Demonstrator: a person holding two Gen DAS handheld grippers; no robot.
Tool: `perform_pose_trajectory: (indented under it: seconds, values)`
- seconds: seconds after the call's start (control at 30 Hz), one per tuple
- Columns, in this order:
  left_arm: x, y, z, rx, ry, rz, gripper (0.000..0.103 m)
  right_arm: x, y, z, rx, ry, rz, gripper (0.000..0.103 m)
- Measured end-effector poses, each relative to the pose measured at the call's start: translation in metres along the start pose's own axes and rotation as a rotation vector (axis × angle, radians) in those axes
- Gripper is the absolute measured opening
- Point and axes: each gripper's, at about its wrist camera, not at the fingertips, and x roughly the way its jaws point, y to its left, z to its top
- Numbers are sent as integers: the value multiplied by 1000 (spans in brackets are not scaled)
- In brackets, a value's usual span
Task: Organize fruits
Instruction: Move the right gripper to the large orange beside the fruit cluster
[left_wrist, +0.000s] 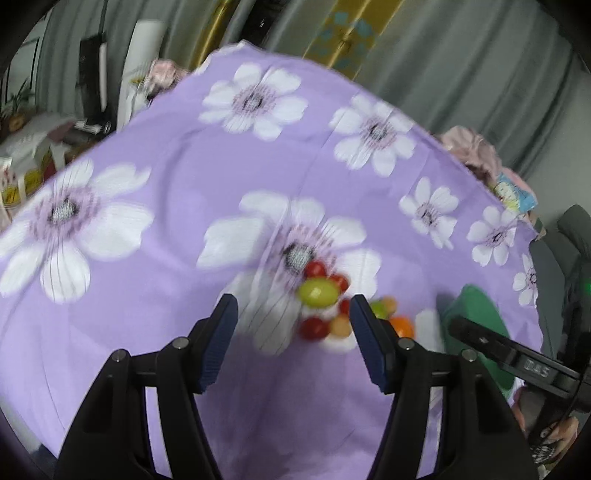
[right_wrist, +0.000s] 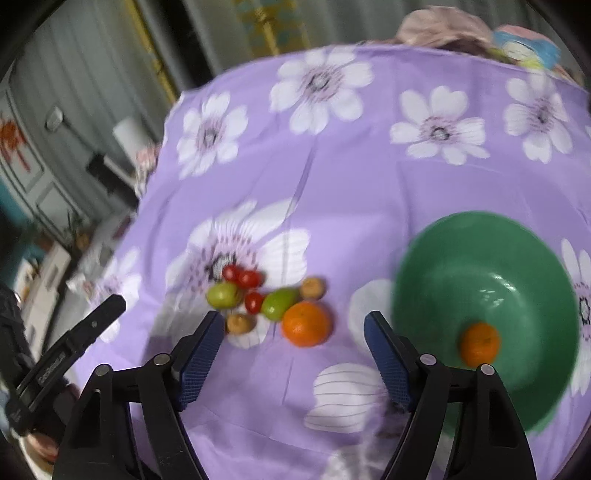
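**Both grippers spread above the fruit pile; one orange in the bowl**

Surface: a table covered by a purple cloth (right_wrist: 332, 177) printed with white flowers.

Left gripper (left_wrist: 293, 314): jaws apart, nothing between the pads. In the left wrist view it points down at the cloth, with the fruit pile just beyond its right finger (left_wrist: 369, 343). Motion blur softens this view, so the fruit count there is approximate.

Right gripper (right_wrist: 293, 332): jaws apart, nothing held. In the right wrist view it sits above the cloth between the fruit pile and the bowl. Its left finger (right_wrist: 201, 354) lies near the pile; its right finger (right_wrist: 388, 358) overlaps the bowl's near-left edge in the picture.

Fruit pile, right wrist view:
- Loose orange (right_wrist: 306, 324), nearest the right gripper, on the cloth.
- Two green fruits: one on the left (right_wrist: 222, 294), one touching the loose orange (right_wrist: 279, 303).
- Three red tomatoes: two side by side at the far edge (right_wrist: 242, 276), one in the middle (right_wrist: 254, 302).
- Two small tan fruits: one near (right_wrist: 240, 324), one far right (right_wrist: 313, 288).

All pile items lie close together, several touching.

Bowl (right_wrist: 461, 251): green, upright, on the cloth to the right of the pile and apart from it. A second orange (right_wrist: 479, 343) lies inside, on the near part of the floor.
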Motion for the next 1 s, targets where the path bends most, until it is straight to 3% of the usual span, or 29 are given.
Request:
perform_pose_trajectory:
  seconds: [0.13, 0.3, 0.77, 0.87, 1.0]
  values:
    - [13, 3, -14, 22, 87, 19, 62, 34, 11, -8, -41, 51, -113, 74]
    - [16, 4, -24, 56, 116, 11, 62, 50, 15, -14, -94, 55, -226, 68]
    - [23, 1, -26, 49, 167, -18, 63, 77, 8, -21, -70, 110, -210, 68]
    - [21, 1, -25, 41, 169, -22, 63, 82, 6, -23, -57, 130, -171, 48]
    - [18, 0, -23, 56, 158, -15, 63, 75, 12, -26, -78, 124, -156, 41]
